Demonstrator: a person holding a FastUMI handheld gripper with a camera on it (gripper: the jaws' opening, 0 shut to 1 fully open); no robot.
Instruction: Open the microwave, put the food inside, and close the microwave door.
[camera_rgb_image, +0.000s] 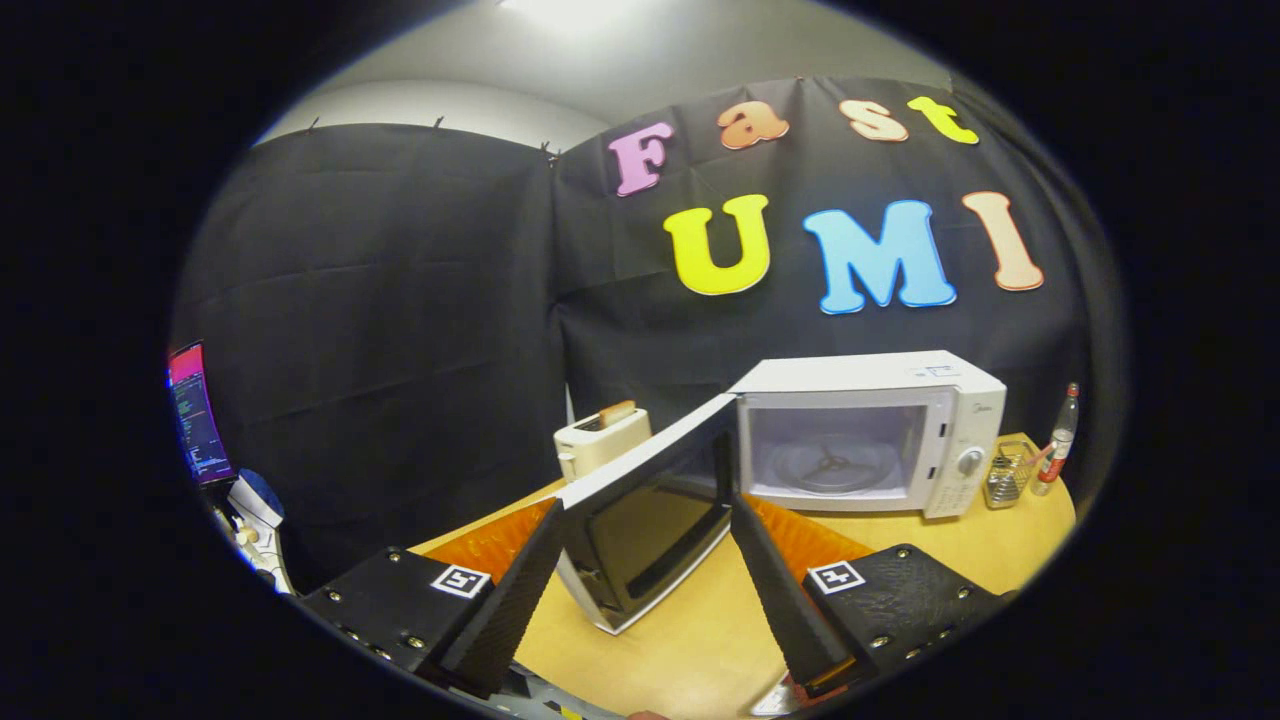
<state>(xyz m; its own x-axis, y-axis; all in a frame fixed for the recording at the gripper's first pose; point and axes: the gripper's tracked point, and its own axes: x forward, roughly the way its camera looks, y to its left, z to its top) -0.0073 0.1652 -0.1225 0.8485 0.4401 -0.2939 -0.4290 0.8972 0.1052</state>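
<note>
The microwave (870, 430) at the tabletop's (690, 640) far edge has its door (650, 510) swung open between the released jaws; cavity empty, so loading and closing remain.

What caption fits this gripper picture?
Open gripper straddles the swung-open microwave door; the microwave stands empty.

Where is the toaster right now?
In the gripper view, the toaster stands on the table beyond the open fingers, left of the microwave and behind its open door.
</note>
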